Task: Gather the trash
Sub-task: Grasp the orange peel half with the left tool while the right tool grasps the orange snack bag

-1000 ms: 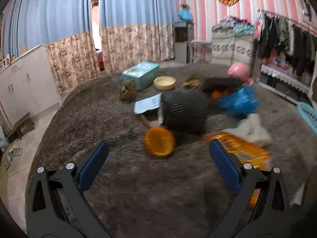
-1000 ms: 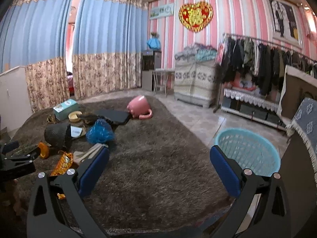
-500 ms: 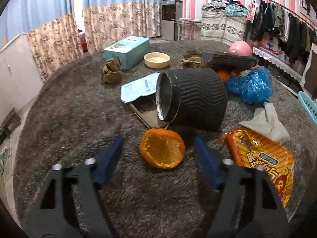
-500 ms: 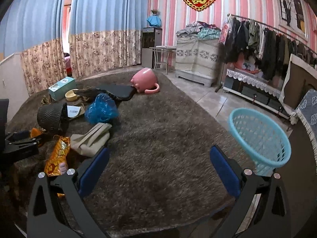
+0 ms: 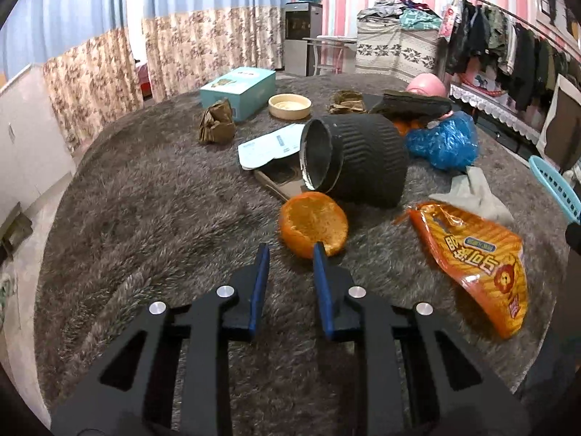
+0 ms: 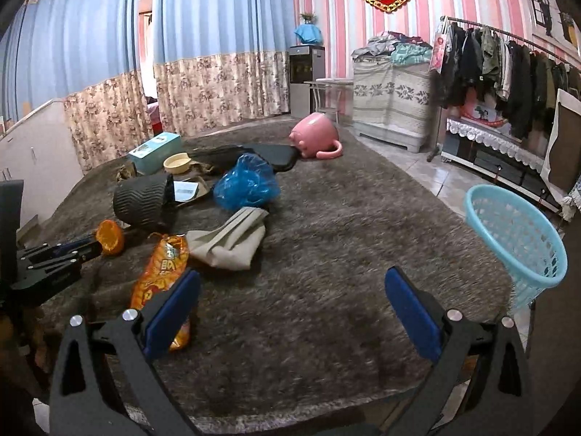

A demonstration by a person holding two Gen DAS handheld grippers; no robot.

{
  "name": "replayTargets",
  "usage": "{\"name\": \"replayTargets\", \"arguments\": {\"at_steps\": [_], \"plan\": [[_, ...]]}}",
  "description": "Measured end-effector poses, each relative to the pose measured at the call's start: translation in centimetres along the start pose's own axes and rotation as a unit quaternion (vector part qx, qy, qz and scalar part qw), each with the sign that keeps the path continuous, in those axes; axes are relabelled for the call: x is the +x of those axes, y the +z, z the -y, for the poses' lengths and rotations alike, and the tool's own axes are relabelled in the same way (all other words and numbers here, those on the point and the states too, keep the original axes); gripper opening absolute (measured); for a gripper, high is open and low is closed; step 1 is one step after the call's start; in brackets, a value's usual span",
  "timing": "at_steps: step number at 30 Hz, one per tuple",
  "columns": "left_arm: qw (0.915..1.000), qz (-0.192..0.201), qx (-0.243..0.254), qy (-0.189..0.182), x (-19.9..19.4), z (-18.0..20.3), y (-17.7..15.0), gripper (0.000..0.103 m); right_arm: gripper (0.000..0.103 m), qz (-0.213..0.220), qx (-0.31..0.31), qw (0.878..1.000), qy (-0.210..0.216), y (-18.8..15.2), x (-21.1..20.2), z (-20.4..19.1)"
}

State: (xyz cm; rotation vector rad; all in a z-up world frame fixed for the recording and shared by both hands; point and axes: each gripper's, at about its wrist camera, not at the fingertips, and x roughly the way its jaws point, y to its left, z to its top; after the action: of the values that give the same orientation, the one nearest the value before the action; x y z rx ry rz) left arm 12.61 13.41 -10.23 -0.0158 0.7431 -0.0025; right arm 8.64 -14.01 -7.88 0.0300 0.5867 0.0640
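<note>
A hollow orange peel half (image 5: 312, 223) lies on the shaggy grey carpet (image 5: 163, 218), just in front of a black ribbed cup (image 5: 363, 160) on its side. My left gripper (image 5: 290, 250) is at the peel's near rim. Its jaws are closing; the rim sits between the tips, and only the right fingertip (image 5: 319, 250) overlaps it. The right wrist view shows the same gripper (image 6: 87, 249) against the peel (image 6: 110, 241). My right gripper (image 6: 292, 274) hangs open over bare carpet, with an orange snack bag (image 6: 159, 265) by its left finger. A light blue basket (image 6: 519, 239) stands at the right.
A blue plastic bag (image 6: 247, 183), a beige cloth (image 6: 228, 239), a pink mug (image 6: 316, 136), a teal box (image 5: 238, 91), a cream bowl (image 5: 289, 105), crumpled brown paper (image 5: 216, 125) and a white slip (image 5: 268, 145) lie on the carpet. A clothes rack (image 6: 508, 72) lines the right wall.
The left jaws have narrowed from wide open to a small gap, and the gripper has come down close to the orange peel. The right gripper has dipped toward the carpet, still open.
</note>
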Motion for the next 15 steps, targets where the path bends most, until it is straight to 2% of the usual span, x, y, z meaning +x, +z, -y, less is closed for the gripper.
{"name": "replayTargets", "arguments": {"at_steps": [1, 3, 5, 8, 10, 11, 12, 15], "plan": [[0.9999, 0.000, -0.008, -0.009, 0.0, 0.0, 0.2, 0.032, 0.099, -0.002, 0.003, 1.000, -0.003, 0.0, 0.1, 0.1], [0.9996, 0.004, -0.019, -0.021, 0.0, 0.1, 0.5, 0.071, 0.099, -0.002, 0.009, 1.000, -0.004, 0.1, 0.1, 0.5], [0.9995, 0.012, -0.020, -0.023, 0.2, 0.6, 0.7, 0.078, 0.099, -0.001, 0.012, 1.000, -0.012, 0.2, 0.1, 1.0], [0.9999, -0.007, -0.001, -0.012, 1.5, 1.7, 1.2, 0.078, 0.099, -0.004, 0.016, 1.000, -0.019, 0.1, 0.5, 1.4], [0.9996, -0.026, 0.007, 0.000, 2.7, 2.0, 1.4, 0.064, 0.099, -0.007, 0.017, 1.000, -0.021, 0.0, 1.0, 1.4], [0.9992, -0.040, 0.008, 0.002, 3.3, 2.0, 1.5, 0.046, 0.099, -0.009, 0.016, 1.000, -0.021, -0.1, 1.1, 1.4], [0.9987, -0.051, 0.007, 0.002, 3.8, 1.9, 1.5, 0.041, 0.099, -0.012, 0.014, 1.000, -0.021, -0.2, 1.4, 1.3], [0.9992, -0.039, -0.005, -0.011, 3.3, 1.4, 1.5, 0.033, 0.099, -0.015, 0.006, 1.000, -0.014, -0.4, 1.7, 0.7]]}}
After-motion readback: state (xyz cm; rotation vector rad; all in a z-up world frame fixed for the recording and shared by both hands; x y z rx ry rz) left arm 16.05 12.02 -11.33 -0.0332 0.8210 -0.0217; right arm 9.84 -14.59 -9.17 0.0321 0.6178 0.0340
